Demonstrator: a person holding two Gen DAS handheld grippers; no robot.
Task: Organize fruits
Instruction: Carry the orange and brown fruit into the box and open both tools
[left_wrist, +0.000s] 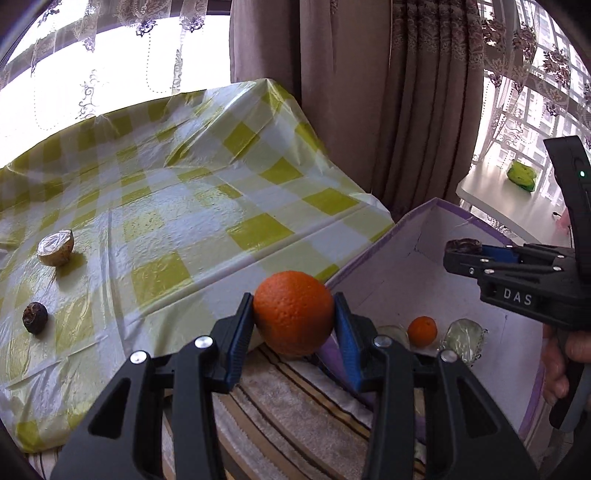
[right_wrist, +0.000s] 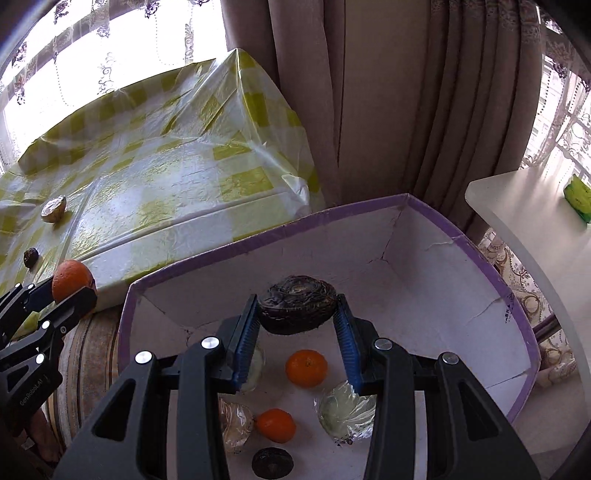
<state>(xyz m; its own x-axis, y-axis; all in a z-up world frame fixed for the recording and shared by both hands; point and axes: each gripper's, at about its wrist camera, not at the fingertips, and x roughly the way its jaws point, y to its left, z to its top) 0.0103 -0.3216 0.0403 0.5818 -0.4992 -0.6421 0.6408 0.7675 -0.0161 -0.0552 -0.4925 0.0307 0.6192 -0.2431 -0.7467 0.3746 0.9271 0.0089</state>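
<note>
Fruit sorting looks past halfway, judging by counts. Orange (left_wrist: 293, 313) is clamped between the blue pads of the left gripper (left_wrist: 293, 321), held in the air at the table's near right edge, just short of the box's purple rim, not yet over the inside. It is round, bright, pebbly-skinned, whole and unwrapped. Dark wrinkled fruit (right_wrist: 297, 309), flattish with a ringed top, is squeezed in the right gripper (right_wrist: 297, 317), hanging over the box (right_wrist: 476, 243) interior, above the floor and not touching it; a drop looks next. Box is white inside with a purple rim, cracked at the far wall, and stands beside the table's right edge. Already on its floor: two small tangerines, one mid-floor (right_wrist: 306, 368) and one nearer the near edge (right_wrist: 276, 425), a plastic-wrapped pale green piece (right_wrist: 345, 411) toward the right, a wrapped pale piece partly hidden behind the right gripper's left finger, a wrapped brownish piece (right_wrist: 234, 424) at near left, and a dark disc-like fruit (right_wrist: 272, 463) at the near edge. Left to move: a wrapped half fruit (left_wrist: 56, 248) and a small dark fruit (left_wrist: 35, 317), both near the left edge of the yellow-checked tablecloth (left_wrist: 184, 192), well apart from the box. A green thing (left_wrist: 521, 178) sits on a white side table (left_wrist: 491, 199) by the window; can't tell if it counts.
</note>
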